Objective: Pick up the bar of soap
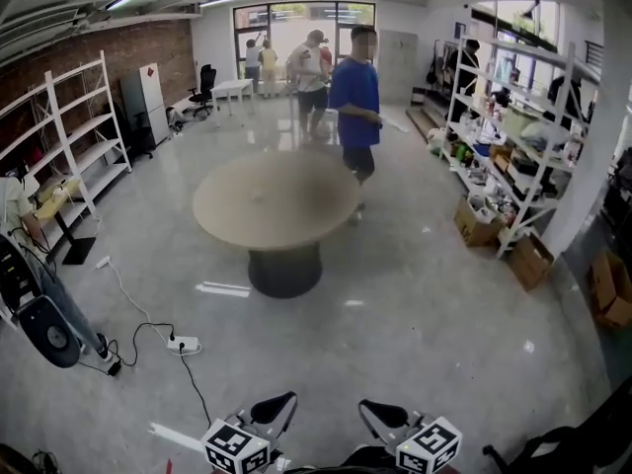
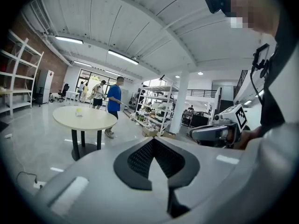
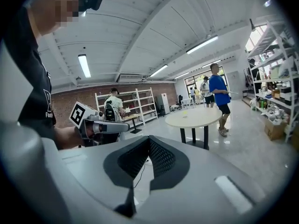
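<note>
The left tongs (image 2: 153,158) are pressed together with nothing between them, and so are the right tongs (image 3: 149,158). In the head view both sit at 6 o'clock, side by side above the floor (image 1: 415,304). Well apart from them, ahead at 12 o'clock, stands the round worktop (image 1: 296,220). On it the bar of soap (image 2: 78,111) shows only as a small pale-yellow speck. A person in a blue shirt (image 1: 355,97) stands at the worktop's 1 o'clock edge. Stocked shelves (image 1: 504,136) fill 3 o'clock, and a power strip (image 1: 184,344) lies on the floor at 8 o'clock.
</note>
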`<state>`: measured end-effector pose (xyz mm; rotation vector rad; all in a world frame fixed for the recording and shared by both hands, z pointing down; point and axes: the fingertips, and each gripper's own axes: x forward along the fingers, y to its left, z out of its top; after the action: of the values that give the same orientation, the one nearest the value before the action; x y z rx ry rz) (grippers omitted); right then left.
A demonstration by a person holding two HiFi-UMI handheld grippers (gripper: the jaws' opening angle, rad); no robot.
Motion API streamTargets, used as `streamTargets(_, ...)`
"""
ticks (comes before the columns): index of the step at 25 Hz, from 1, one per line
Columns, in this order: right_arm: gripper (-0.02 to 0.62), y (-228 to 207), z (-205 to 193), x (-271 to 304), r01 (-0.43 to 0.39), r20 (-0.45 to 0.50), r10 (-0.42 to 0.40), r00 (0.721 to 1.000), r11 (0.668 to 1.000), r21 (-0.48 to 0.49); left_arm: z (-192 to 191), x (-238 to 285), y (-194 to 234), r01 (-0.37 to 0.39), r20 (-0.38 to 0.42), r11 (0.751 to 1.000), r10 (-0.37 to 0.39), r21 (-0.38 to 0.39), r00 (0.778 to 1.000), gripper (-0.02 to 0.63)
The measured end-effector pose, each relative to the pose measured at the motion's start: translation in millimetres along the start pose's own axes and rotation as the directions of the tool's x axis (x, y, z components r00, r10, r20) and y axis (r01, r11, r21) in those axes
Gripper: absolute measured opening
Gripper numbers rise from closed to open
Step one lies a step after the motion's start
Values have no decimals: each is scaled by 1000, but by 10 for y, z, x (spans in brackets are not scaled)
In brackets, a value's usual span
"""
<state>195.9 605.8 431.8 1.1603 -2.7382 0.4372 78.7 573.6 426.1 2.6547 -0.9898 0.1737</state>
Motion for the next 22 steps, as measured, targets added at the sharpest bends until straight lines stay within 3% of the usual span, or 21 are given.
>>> streamTargets(8,6,-861,263,317,-11,21,11,1000,999,37,213,801,289,-8,-19,1000,8,5,1000,6)
streamTargets(16,6,-2033,824,563,-60,55,59,997,998,18,739,1908,553,-55,-14,998,55,21,998,6)
streamTargets(22,6,-2822,908,585,-59,46,58,997,998,23,908,2634,613,-64,-27,997,65,43,998,6)
